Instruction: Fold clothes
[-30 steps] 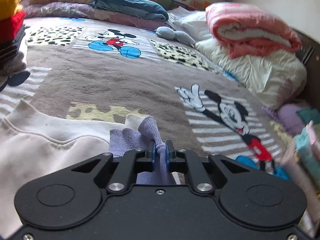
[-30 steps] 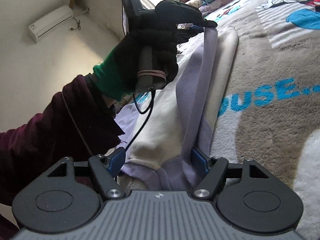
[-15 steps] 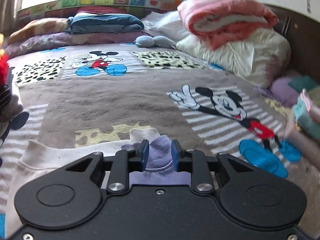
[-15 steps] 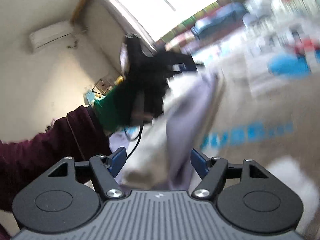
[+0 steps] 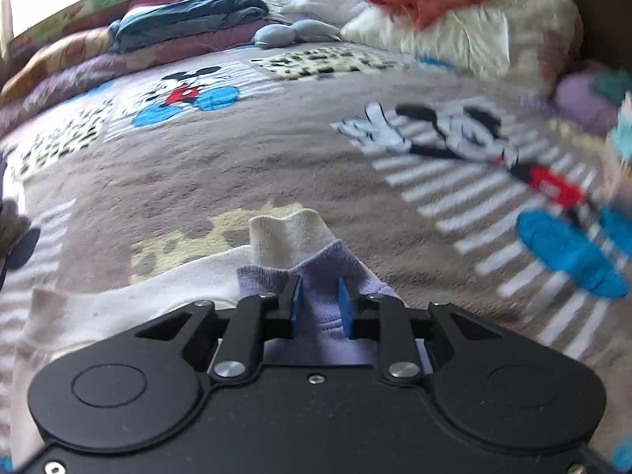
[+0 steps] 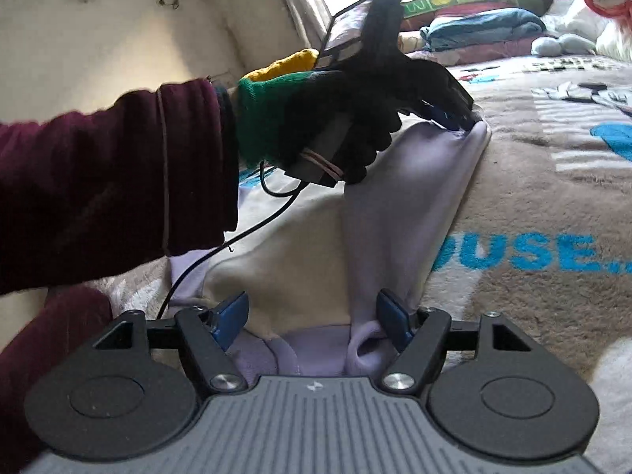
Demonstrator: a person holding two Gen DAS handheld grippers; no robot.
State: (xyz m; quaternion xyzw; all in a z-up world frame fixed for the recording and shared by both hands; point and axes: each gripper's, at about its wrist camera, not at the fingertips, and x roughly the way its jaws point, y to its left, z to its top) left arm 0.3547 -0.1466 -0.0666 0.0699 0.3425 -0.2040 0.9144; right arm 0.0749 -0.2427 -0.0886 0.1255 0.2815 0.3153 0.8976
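A sleeve fold is being finished on the bed (image 5: 245,166). A cream and lilac sweatshirt (image 6: 316,252) is lying spread on the patterned blanket, and its lilac sleeve (image 6: 395,213) is being laid across the body so that the lilac cuff (image 5: 320,272) is resting over the cream cuff (image 5: 284,233).

The left gripper (image 5: 319,306) is being seen narrowly parted: its jaws have just been opening, and the lilac cuff is lying between the blue pads (image 5: 295,304) without being visibly pinched. In the right wrist view its tip is sitting at the raised end of the sleeve, carried by a gloved hand (image 6: 335,118).

The right gripper (image 6: 312,322) is being held wide, with bunched lilac fabric at the sweatshirt's near edge lying between its fingers; one pad appears to be touching a fold, but nothing is being clamped.

The next move is judged to call for the left gripper being drawn clear without dragging the cuff, and for a fresh hold being taken on the near edge for the following fold.
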